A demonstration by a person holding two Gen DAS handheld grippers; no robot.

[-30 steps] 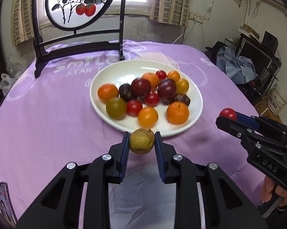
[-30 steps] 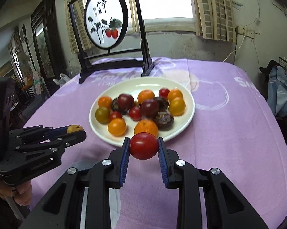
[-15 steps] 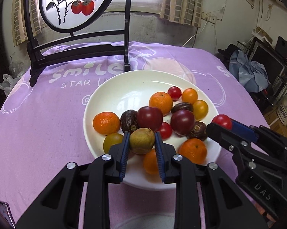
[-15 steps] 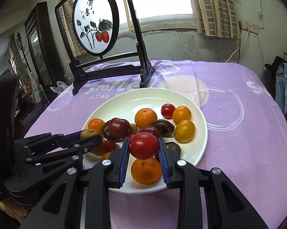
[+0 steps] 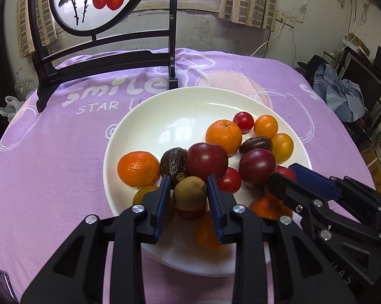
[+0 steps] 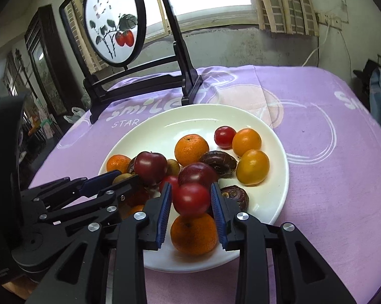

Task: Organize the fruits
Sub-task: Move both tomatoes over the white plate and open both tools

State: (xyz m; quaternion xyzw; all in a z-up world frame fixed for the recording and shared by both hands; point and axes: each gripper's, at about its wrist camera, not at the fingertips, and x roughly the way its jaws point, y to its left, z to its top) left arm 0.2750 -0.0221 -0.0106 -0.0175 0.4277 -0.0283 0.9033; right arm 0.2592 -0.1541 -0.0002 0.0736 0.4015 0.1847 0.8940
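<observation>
While both grippers hang over the near half of the plate [image 5: 149, 116], each has a fruit between its jaws, and both pairs of jaws are opening, so I judge this the moment of release. The left gripper [image 5: 189, 198] has a brownish-green fruit [image 5: 189, 193] between pads that stand a sliver clear of it on either side, just nearer than a dark plum [image 5: 206, 161] and above a red fruit at the plate's near edge. The right gripper [image 6: 191, 202] has a red tomato [image 6: 191, 199] between its pads, directly over an orange [image 6: 194, 233]; whether the pads press on it I cannot tell. Holding them low over the pile probably keeps the fruit from rolling off onto the purple cloth [image 5: 51, 157] on the table. The left view shows the right gripper side-on at the plate's right, its tomato mostly hidden. The right view shows the orange under the tomato, and the left gripper at the plate's left.
</observation>
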